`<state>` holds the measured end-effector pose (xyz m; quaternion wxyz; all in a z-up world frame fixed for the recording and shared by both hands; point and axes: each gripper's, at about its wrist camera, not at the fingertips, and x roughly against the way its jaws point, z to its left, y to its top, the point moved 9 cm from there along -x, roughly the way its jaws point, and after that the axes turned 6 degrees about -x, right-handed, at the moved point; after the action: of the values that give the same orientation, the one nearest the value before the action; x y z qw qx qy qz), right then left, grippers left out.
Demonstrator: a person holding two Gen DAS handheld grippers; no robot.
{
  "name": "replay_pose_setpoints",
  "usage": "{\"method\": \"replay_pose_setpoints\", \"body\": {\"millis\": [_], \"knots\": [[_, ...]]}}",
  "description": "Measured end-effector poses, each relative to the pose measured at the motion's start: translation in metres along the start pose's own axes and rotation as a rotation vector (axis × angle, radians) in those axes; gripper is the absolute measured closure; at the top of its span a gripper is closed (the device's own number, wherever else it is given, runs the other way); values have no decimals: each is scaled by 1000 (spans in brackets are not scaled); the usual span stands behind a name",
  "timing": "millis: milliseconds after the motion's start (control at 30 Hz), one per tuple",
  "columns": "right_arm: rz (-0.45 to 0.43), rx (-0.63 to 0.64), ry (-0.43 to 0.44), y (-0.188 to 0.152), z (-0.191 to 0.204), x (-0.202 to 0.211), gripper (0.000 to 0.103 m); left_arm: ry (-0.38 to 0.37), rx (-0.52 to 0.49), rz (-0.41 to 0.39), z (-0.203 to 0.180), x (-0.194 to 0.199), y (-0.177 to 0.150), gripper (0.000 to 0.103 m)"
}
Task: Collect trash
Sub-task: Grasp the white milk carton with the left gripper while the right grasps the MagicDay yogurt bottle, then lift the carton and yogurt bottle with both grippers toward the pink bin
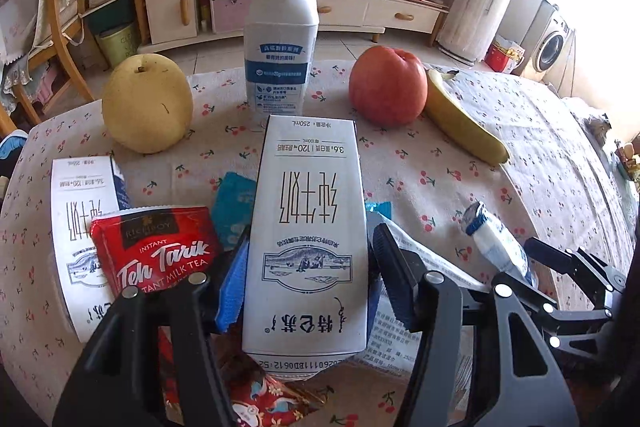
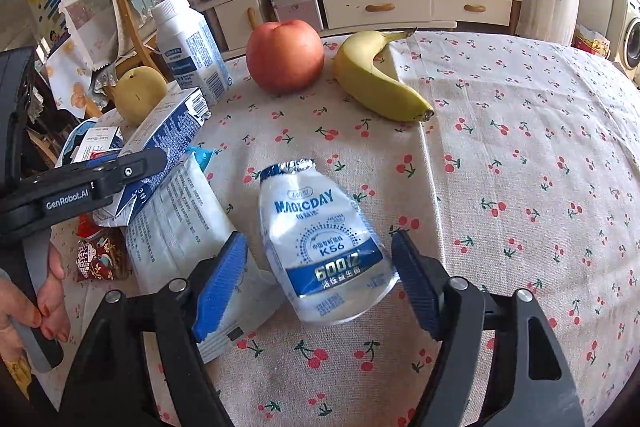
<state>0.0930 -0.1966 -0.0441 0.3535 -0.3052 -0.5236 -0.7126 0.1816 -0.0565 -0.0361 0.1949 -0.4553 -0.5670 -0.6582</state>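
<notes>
Your left gripper (image 1: 310, 259) has its jaws on either side of a white milk carton (image 1: 306, 227) lying lengthwise between them, print upside down to you. The left blue pad looks pressed to the carton's side; the right pad stands just off it, so you cannot tell whether it is truly gripped. At 9 o'clock of the carton lies a red Teh Tarik sachet (image 1: 160, 251), overlapping a second milk carton (image 1: 82, 227). At 12 o'clock an upright white yogurt bottle (image 1: 282, 39) stands capped. At 11 o'clock sits a pear (image 1: 148, 103), at 1 o'clock an apple (image 1: 386, 87) touching a banana (image 1: 464, 123).

Your right gripper (image 2: 320, 279) straddles a crushed MAGICDAY bottle (image 2: 324, 247), foil top at 12 o'clock, sides dented, its contents not discernible. Both pads stand clear of it, so the jaws are open. A white pouch (image 2: 180, 227) lies at 9 o'clock, under the left pad.

The cherry-print tablecloth (image 2: 520, 187) is bare from 1 to 5 o'clock of the right gripper. The table's far edge runs just behind the fruit. At 9 o'clock the trash crowds close, with your left gripper in it.
</notes>
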Motion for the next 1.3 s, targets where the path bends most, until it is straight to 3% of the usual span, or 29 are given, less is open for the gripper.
{"method": "replay_pose_setpoints", "body": {"millis": [100,367,567,633,667,700,800,967,1033,1100,1167,1300], "knots": [[7,9,29,-2,5,3,41,-12,-19,2,-5,8,-10,43],[12,53,50,-10,15,11,56,-53,-17,1,-23,29,-40,43],[18,69,59,-20,17,18,57,-73,12,-18,-24,51,-60,44],[17,59,50,-22,14,20,47,-80,28,-27,-22,60,-68,45],[13,45,53,-21,12,20,29,-84,37,-32,-21,66,-72,46],[8,23,70,-19,11,21,19,-88,45,-37,-20,71,-76,47],[-7,-62,148,-10,11,22,17,-90,74,-49,-13,86,-89,48],[-20,-129,134,1,5,9,14,-95,121,-53,-2,100,-107,48],[-19,-139,120,3,5,3,17,-102,136,-48,1,104,-116,48],[-19,-135,104,3,5,-2,34,-95,142,-46,4,108,-123,48],[-22,-126,95,3,7,-4,43,-95,152,-42,8,112,-130,48],[-53,-96,81,3,11,1,44,-87,172,-58,17,124,-142,48]]}}
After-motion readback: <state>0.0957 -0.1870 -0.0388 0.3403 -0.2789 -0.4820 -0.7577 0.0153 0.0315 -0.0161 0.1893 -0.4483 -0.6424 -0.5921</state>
